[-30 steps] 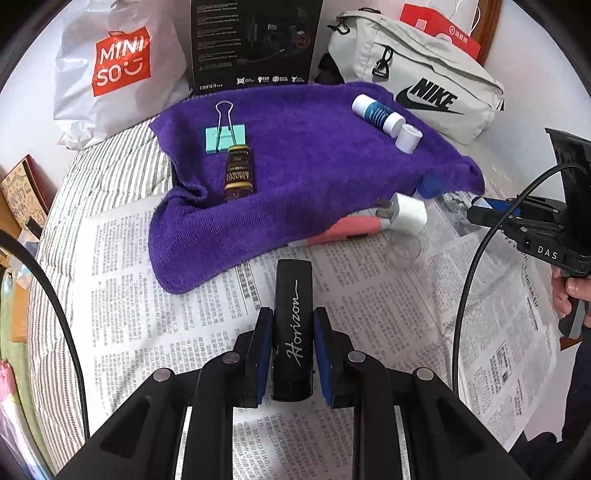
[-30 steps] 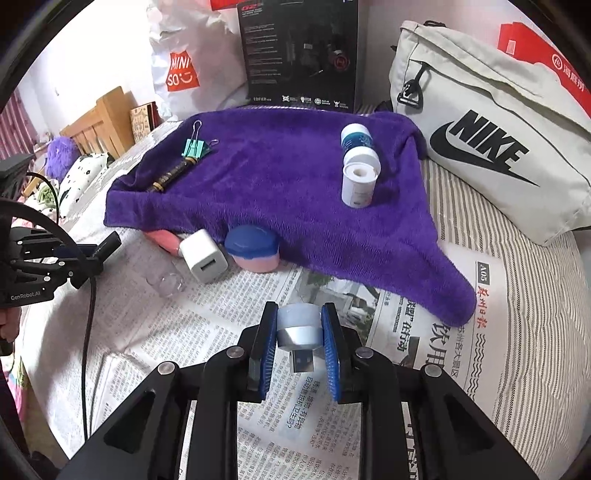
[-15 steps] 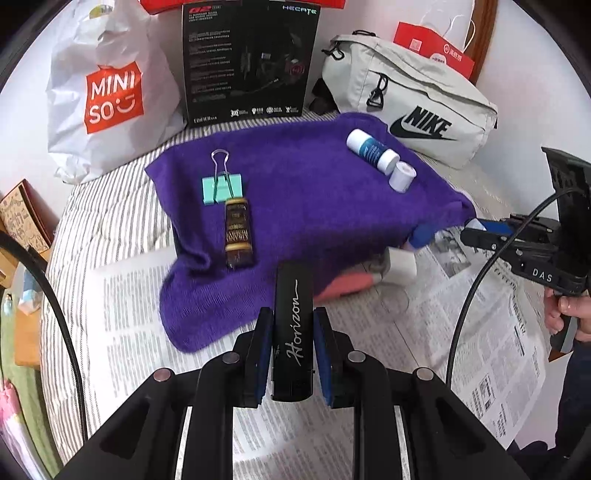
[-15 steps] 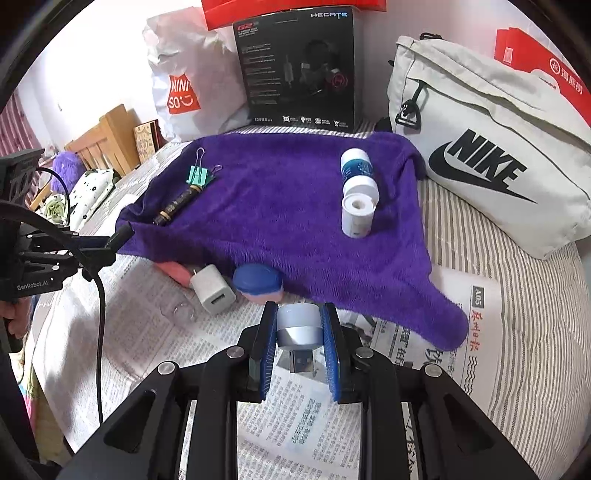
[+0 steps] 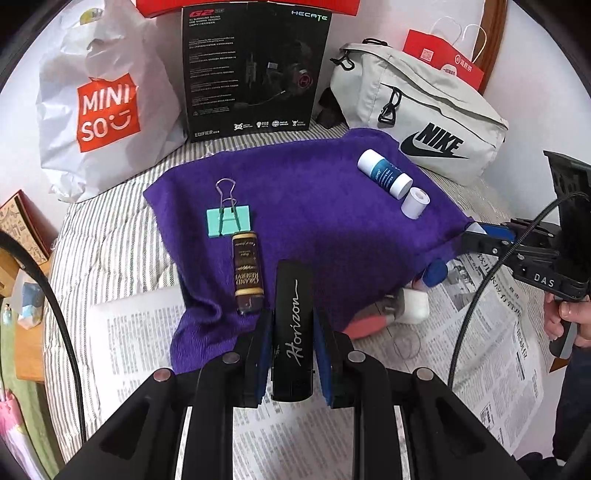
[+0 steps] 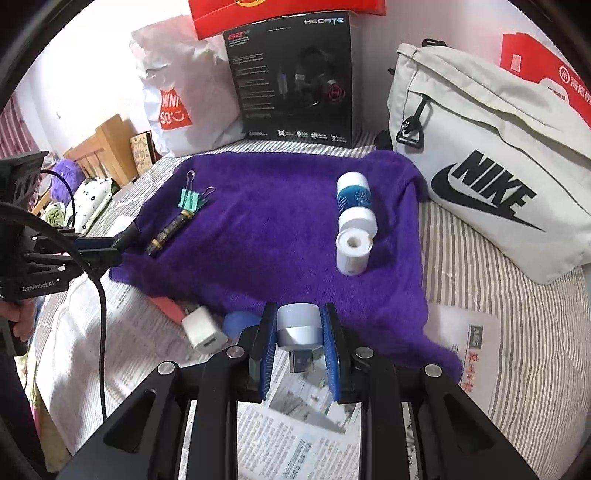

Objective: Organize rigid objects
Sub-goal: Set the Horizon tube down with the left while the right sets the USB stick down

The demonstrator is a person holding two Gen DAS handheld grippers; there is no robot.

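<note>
Black case fills left gripper; right gripper clamps, seemingly, a USB light.

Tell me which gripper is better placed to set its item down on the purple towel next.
Left, probably. The left gripper already holds the black Horizon case over the purple towel beside the brown tube. The right gripper, shut on the silver USB plug, is at the towel's near edge.

white wall behind a striped bed, wooden headboard.
</note>
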